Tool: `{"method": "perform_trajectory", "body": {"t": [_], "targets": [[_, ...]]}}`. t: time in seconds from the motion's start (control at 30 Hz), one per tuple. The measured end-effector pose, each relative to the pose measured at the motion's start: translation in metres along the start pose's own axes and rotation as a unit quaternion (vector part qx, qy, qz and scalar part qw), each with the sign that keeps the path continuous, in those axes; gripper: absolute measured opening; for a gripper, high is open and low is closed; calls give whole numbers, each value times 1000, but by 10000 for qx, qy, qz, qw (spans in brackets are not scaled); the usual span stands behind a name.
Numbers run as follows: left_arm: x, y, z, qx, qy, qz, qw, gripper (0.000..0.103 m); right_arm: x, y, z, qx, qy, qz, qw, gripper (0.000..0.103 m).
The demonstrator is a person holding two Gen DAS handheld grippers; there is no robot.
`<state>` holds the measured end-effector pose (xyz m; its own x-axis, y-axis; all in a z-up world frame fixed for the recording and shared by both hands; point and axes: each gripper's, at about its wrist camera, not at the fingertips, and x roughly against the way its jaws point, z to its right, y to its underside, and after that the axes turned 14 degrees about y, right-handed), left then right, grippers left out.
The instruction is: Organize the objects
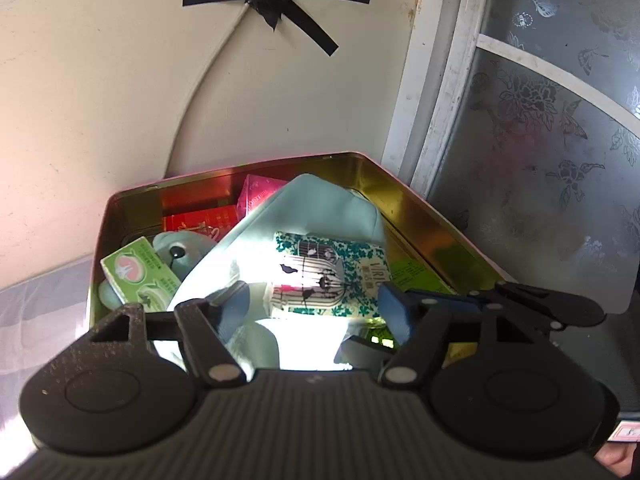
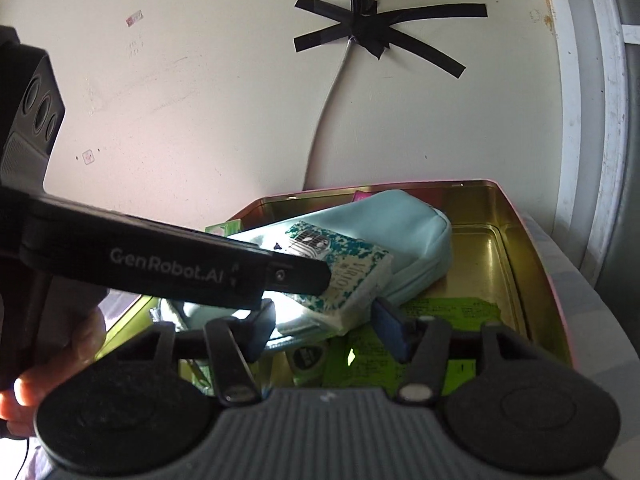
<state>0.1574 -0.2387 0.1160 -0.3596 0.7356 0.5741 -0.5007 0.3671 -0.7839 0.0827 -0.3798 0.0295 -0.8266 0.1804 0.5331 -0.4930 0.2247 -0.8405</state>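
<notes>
A gold metal tin [image 1: 420, 208] [image 2: 520, 248] holds a light blue zip pouch [image 1: 320, 208] [image 2: 400, 224]. A white box with a teal birdcage print [image 1: 328, 276] [image 2: 352, 276] lies on the pouch. My left gripper [image 1: 312, 304] is open, its fingers either side of the printed box. In the right wrist view the left gripper's finger [image 2: 296, 274] rests against the box. My right gripper [image 2: 324, 330] is open and empty, low over the tin's near part above green leaflets [image 2: 440, 312].
The tin also holds a green box [image 1: 138, 276], red boxes [image 1: 204, 218], a pink box [image 1: 258, 194] and a pale blue plush [image 1: 182, 250]. A cream wall with a black-taped cable [image 2: 376, 32] stands behind. A frosted floral door [image 1: 540, 140] is at the right.
</notes>
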Motion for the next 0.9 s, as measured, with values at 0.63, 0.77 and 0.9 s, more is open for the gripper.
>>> {"method": "perform_trajectory", "body": {"t": [0.63, 0.77, 0.9], "targets": [[103, 99, 51, -14, -1305, 408, 9906, 93, 127, 77, 5, -1054, 90, 536, 9929, 63], [112, 121, 54, 19, -1401, 348, 9895, 97, 137, 94, -1, -1071, 21, 306, 9938, 64], [118, 139, 53, 46, -1560, 315, 9872, 100, 144, 105, -9, -995, 2, 199, 9948, 64]]}}
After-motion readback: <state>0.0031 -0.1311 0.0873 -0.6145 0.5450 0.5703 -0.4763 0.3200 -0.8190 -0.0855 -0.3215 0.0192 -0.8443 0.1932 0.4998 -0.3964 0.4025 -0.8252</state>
